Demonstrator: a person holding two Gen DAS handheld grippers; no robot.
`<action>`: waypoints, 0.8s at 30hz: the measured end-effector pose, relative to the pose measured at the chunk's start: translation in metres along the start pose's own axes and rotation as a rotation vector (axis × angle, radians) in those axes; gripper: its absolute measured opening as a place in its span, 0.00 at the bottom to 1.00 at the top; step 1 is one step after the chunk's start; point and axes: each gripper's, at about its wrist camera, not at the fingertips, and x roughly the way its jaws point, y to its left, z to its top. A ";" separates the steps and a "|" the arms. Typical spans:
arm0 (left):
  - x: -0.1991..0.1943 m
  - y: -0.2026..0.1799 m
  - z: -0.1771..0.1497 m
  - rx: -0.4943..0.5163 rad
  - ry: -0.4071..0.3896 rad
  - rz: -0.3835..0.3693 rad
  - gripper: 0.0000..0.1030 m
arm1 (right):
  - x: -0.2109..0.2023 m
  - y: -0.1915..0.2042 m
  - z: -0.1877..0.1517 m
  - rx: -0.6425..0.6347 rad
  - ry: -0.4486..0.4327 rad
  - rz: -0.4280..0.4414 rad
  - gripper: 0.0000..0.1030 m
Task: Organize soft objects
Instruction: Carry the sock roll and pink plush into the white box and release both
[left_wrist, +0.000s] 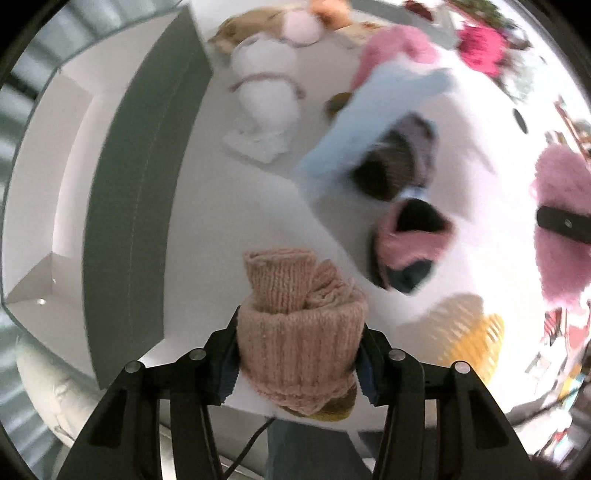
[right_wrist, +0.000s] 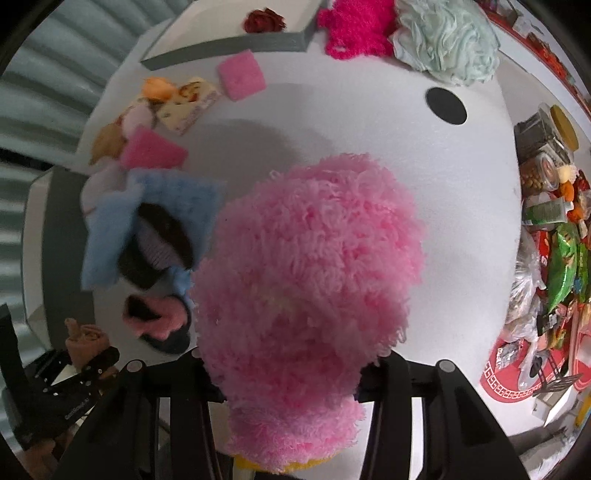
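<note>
Left of the blue cloth (left_wrist: 373, 122), the left hand-held gripper (left_wrist: 297, 363) squeezes a rolled beige knit (left_wrist: 295, 332) clear of the tabletop (left_wrist: 236, 206); its loose upper folds could unroll. Right of that cloth, the right hand-held gripper (right_wrist: 291, 373) pinches a pink fluffy mitt (right_wrist: 306, 266), whose slippery pile could slide free.

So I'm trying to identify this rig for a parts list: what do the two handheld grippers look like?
Both are matte black. The left gripper has angular linkage arms with round silver pins and ribbed blue pads on its fingers. The right gripper has the same black arms and silver pins; its pads are hidden.
</note>
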 end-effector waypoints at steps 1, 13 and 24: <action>-0.007 -0.004 -0.004 0.026 -0.010 -0.003 0.51 | -0.004 0.003 -0.003 -0.007 -0.005 0.003 0.47; -0.061 0.002 0.004 0.091 -0.130 -0.046 0.51 | -0.061 0.049 -0.036 0.008 -0.051 0.037 0.47; -0.099 0.094 0.033 0.092 -0.221 -0.079 0.51 | -0.103 0.144 -0.039 0.008 -0.141 0.061 0.47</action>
